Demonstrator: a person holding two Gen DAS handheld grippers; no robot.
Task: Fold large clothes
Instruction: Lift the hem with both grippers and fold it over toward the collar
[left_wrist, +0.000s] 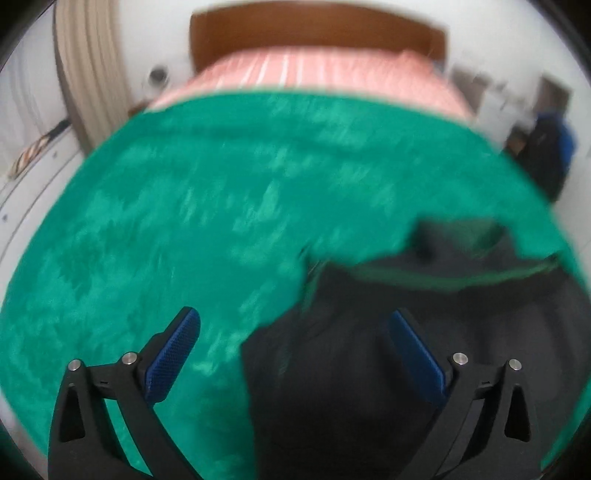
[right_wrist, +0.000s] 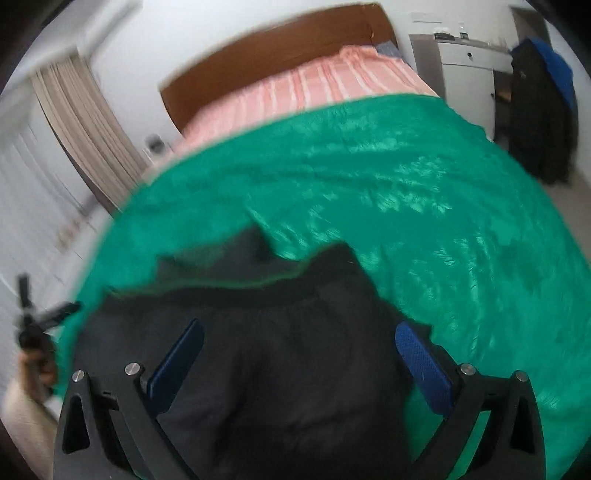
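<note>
The left gripper (left_wrist: 293, 325) hangs over the near part of the bed, its blue pads (left_wrist: 173, 354) spread wide with nothing between them. Below it, the edge of a dark garment (left_wrist: 351, 369) meets the green blanket (left_wrist: 184, 206). The right gripper (right_wrist: 299, 339) is likewise spread wide and empty, directly above the garment's middle. The garment lies crumpled on the blanket near the bed's near edge, a green-trimmed fold across its far side. Beyond the blanket, a pink striped sheet (right_wrist: 314, 88) runs to the wooden headboard (right_wrist: 277, 40). A dark coat (right_wrist: 539, 110) hangs past the bed's far right corner; beige curtains (right_wrist: 85, 122) hang on the left.
</note>
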